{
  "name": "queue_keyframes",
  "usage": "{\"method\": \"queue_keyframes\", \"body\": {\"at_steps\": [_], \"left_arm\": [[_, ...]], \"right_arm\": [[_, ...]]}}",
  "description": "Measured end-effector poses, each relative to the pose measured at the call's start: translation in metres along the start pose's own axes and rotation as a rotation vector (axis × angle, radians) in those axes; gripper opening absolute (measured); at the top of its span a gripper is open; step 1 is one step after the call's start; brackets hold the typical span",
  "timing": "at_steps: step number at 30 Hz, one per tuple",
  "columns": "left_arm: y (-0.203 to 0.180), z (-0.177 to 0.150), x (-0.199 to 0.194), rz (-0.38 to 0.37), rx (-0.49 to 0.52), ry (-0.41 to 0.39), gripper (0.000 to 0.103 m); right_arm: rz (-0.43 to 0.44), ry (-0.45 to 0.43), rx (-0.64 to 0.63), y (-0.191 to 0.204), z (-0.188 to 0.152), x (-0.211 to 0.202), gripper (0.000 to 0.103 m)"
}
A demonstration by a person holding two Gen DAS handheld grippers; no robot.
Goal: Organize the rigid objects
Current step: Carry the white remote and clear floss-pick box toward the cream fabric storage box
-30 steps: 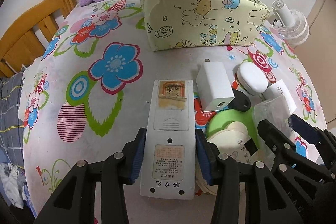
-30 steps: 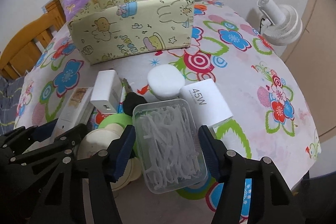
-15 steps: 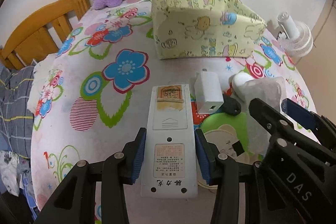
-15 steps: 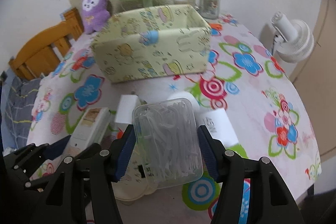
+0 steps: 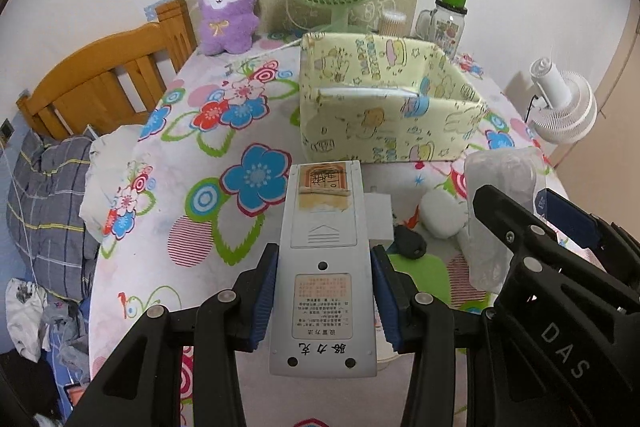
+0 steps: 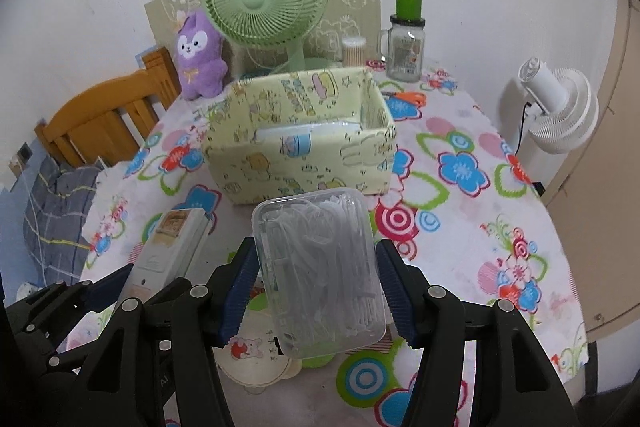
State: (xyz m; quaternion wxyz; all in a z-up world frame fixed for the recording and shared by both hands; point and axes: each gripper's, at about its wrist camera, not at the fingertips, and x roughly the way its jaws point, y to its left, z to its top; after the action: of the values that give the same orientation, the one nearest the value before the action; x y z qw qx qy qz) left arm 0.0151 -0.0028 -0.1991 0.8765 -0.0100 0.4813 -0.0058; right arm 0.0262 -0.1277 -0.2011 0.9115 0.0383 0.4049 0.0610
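Left gripper [image 5: 323,293] clamped on remote control [image 5: 323,263], long axis pointing ahead at the open storage box [image 6: 298,131] toward the table's far edge. Right gripper [image 6: 316,293] clamped on clear plastic case [image 6: 318,275], aimed likewise. Both loads lifted; right looks slightly nearer.

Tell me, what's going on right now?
Left gripper clamps remote. Right gripper clamps clear box. Storage bin ahead, path open.
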Motion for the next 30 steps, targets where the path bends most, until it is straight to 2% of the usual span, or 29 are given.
{"method": "queue_keyframes", "body": {"at_steps": [5, 14, 18, 30], "left_arm": [[-0.006, 0.009, -0.021, 0.015, -0.001, -0.033, 0.046], [-0.023, 0.024, -0.056, -0.012, 0.005, -0.077, 0.046], [-0.031, 0.031, -0.069, -0.002, 0.018, -0.106, 0.046], [-0.039, 0.058, -0.075, 0.005, 0.016, -0.114, 0.046]], "right_arm": [[0.011, -0.018, -0.003, -0.002, 0.012, -0.018, 0.063], [0.012, -0.074, -0.023, -0.001, 0.036, -0.052, 0.063], [0.009, -0.087, -0.028, -0.003, 0.045, -0.065, 0.063], [-0.045, -0.077, -0.040, -0.009, 0.074, -0.072, 0.063]]}}
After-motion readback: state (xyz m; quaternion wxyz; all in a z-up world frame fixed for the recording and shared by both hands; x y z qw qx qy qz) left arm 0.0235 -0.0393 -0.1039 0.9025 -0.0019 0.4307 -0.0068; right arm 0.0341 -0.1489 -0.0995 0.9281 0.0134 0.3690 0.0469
